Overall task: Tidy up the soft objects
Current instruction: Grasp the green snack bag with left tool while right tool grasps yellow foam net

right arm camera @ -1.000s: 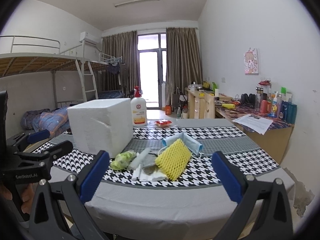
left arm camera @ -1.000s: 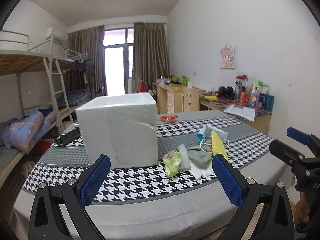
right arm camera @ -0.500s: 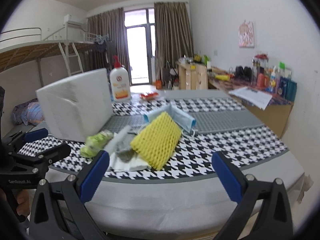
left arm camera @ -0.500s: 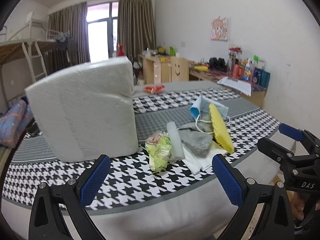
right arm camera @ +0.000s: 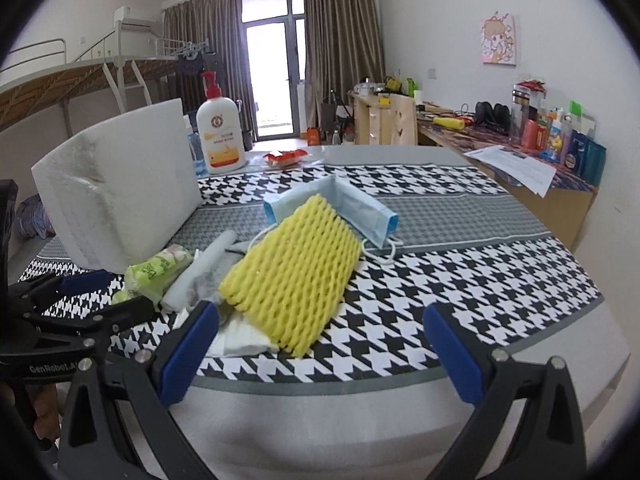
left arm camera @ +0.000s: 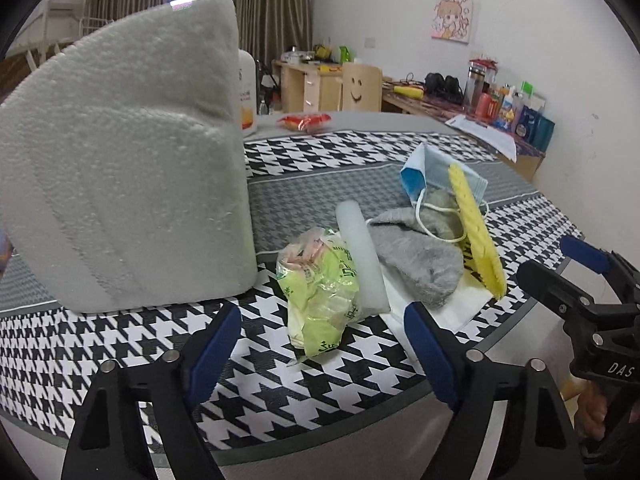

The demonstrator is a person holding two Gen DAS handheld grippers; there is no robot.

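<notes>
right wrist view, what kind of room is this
Most likely a student dorm room: a raised bunk bed with a ladder stands along the left wall, cluttered wooden desks line the right wall, and curtains frame a balcony door at the far end.

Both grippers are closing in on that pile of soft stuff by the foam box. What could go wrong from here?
1. The yellow foam mesh sleeve leans on the blue face mask, whose ear loops drape over the grey fuzzy cloth; lifting one may drag the others.
2. The left gripper, its jaws just narrowed with nothing between them, lines up with the green crinkled plastic bag touching the white foam tube; it could pinch both.
3. The right gripper works close by; they might collide.
</notes>
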